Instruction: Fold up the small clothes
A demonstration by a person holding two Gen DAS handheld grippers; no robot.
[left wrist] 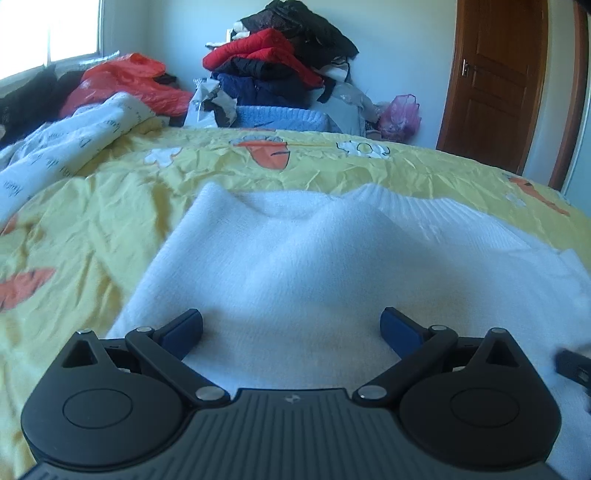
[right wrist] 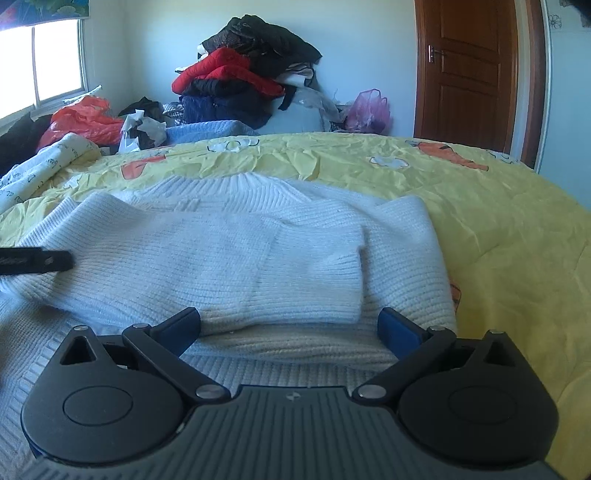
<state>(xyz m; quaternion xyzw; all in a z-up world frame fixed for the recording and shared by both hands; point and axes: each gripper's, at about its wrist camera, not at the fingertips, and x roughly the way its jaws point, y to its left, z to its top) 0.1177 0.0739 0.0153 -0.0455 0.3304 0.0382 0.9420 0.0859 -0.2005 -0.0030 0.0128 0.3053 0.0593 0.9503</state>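
Here, both grippers' jaws wide apart and empty, left gripper (left wrist: pixel 291 325) and right gripper (right wrist: pixel 290 325) over the white sweater (right wrist: pixel 221 251).

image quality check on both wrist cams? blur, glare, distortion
Left wrist: window blown out, white knit sweater soft and blurred, its weave lost. Right wrist: sharper, sweater ribbing crisp, window glare milder. Both: fisheye bows the yellow carrot-print bedsheet and brown wooden door; bluish cast.
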